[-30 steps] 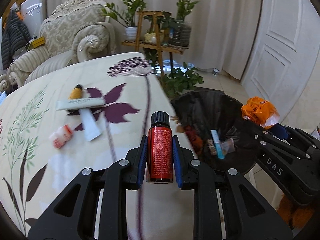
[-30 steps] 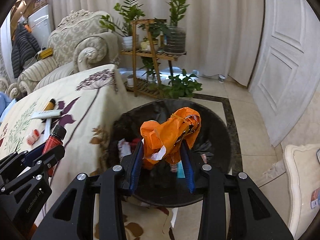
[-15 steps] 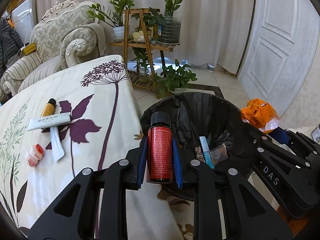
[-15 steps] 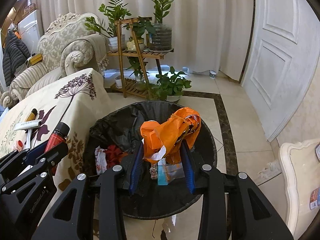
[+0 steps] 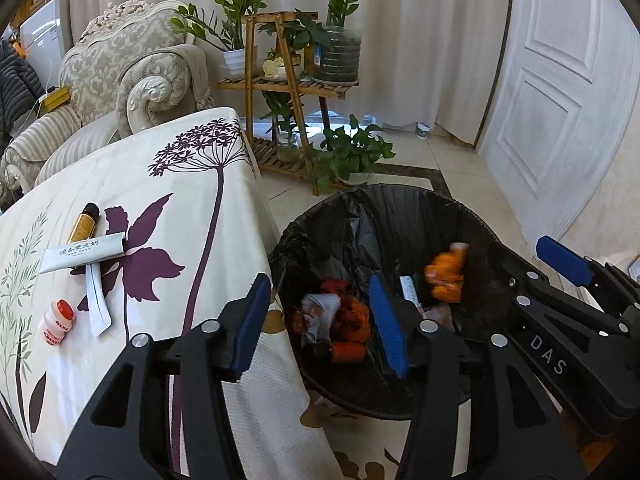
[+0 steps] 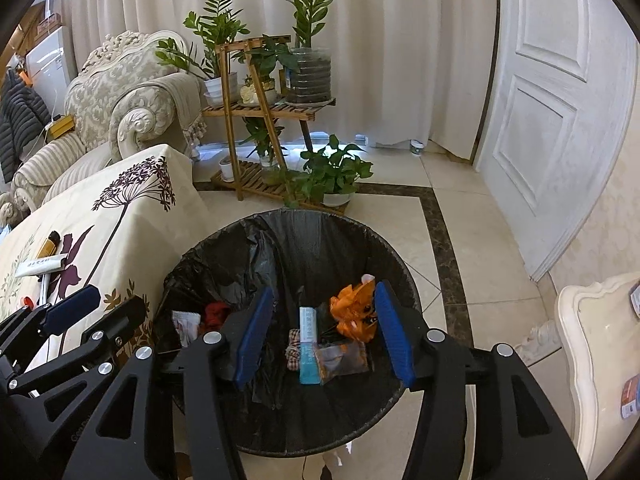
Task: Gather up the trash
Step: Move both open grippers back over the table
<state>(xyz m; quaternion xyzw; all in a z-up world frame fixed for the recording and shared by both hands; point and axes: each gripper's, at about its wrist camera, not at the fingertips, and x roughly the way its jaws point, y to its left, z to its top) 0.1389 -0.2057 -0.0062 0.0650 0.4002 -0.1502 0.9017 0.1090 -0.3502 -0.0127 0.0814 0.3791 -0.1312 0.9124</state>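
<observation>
Fingers (image 5: 256, 300) of two grippers, four objects (image 5: 82, 254) on table (image 5: 192, 208)

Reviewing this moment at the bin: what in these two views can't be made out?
- Orange bag, left wrist view: motion-blurred, so its resting place in the bin is unclear.
- Red bottle, left wrist view: label unreadable, partly behind the left gripper, whose jaws are opening with nothing between them.
- Bin floor, right wrist view: hidden under trash and the right gripper, jaws opening too.
- Small white bottle: print too small to read.
</observation>
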